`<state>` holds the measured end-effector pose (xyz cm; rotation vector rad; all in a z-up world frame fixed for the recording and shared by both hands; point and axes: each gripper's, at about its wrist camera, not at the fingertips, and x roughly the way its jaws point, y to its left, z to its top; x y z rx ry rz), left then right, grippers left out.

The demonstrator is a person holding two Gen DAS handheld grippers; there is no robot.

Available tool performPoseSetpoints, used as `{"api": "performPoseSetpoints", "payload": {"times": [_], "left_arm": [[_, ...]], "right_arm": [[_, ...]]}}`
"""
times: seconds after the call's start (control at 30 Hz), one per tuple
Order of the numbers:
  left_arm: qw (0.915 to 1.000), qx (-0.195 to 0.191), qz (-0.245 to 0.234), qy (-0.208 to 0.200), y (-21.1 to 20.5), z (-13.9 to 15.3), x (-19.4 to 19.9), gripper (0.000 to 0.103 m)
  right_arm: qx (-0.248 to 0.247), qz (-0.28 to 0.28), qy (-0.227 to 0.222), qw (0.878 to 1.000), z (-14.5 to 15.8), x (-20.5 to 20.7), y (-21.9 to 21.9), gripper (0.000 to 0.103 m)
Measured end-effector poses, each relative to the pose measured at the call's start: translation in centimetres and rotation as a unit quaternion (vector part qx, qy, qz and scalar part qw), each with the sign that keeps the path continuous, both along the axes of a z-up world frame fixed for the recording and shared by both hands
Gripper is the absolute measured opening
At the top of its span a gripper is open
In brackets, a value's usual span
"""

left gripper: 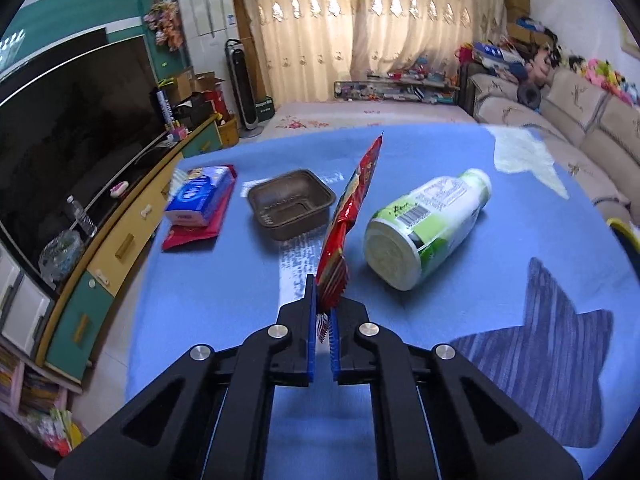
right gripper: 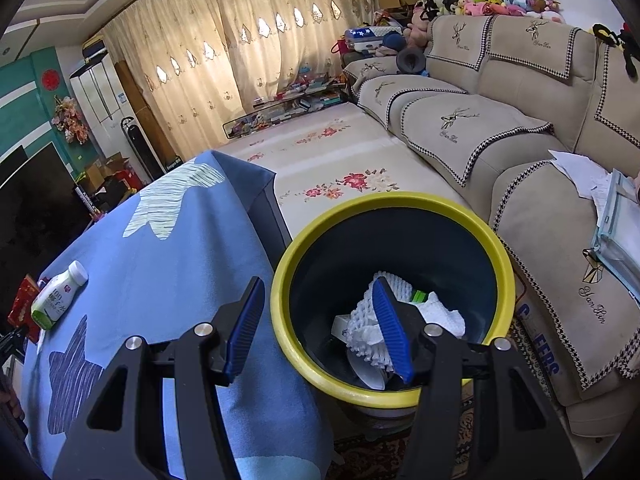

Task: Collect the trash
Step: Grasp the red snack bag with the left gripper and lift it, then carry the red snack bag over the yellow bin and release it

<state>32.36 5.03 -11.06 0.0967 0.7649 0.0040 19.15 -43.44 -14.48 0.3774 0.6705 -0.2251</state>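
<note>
On the blue tabletop (left gripper: 208,288), left to right, lie a tissue pack (left gripper: 200,196) at ten o'clock, a brown tray (left gripper: 291,203) at eleven and a toppled bottle (left gripper: 426,228) at one. The left tool (left gripper: 325,312) is clamped on a red wrapper (left gripper: 349,216), pinching only its bottom edge, so the wrapper may slip free in transit. The right tool (right gripper: 320,320) hangs half open and empty over the yellow-rimmed bin (right gripper: 496,248), and could block the drop.
</note>
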Motion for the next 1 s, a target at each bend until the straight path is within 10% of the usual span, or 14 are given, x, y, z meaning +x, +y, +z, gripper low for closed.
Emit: {"api": "performPoseSetpoints", "payload": {"times": [0.5, 1.0], "left_arm": [[0.9867, -0.063, -0.142, -0.046, -10.8, 8.5, -6.1, 0.006], [0.9297, -0.065, -0.361, 0.036, -39.6, 5.7, -3.8, 0.006]], "right_arm": [[-0.002, -0.038, -0.034, 0.999, 2.0, -4.7, -3.0, 0.054], [0.014, -0.102, -0.039, 0.994, 0.7, -9.3, -10.2, 0.054]]}}
